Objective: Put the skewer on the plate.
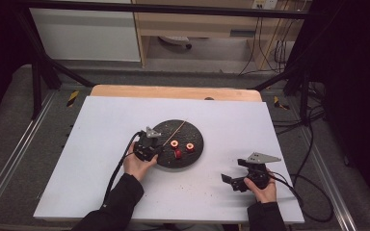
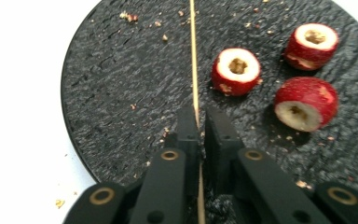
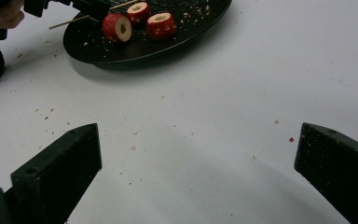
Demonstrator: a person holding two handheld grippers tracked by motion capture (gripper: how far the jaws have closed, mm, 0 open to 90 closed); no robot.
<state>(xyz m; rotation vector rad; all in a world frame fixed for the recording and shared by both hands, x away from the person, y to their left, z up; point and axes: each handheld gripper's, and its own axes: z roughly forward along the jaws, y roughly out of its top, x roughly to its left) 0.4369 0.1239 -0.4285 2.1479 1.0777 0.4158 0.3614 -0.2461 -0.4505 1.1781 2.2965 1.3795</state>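
A round black plate [image 1: 192, 130] lies on the white table, with three cored red fruit pieces [image 1: 178, 154] on its right half. In the left gripper view they lie at the right of the plate [image 2: 121, 93]: one fruit [image 2: 237, 71] close to the skewer, two more [image 2: 312, 44] [image 2: 305, 102] beyond it. A thin wooden skewer [image 2: 193, 56] runs across the plate. My left gripper [image 2: 202, 122] is shut on its near end, at the plate's left edge [image 1: 158, 143]. My right gripper [image 1: 234, 170] is open above bare table, right of the plate, nothing between its jaws [image 3: 198, 154].
Crumbs dot the white table [image 1: 125, 192] and the plate. A wooden strip [image 1: 173, 91] borders the table's far edge. Cables trail from both grippers toward the near edge. A black frame [image 1: 43, 72] flanks the table.
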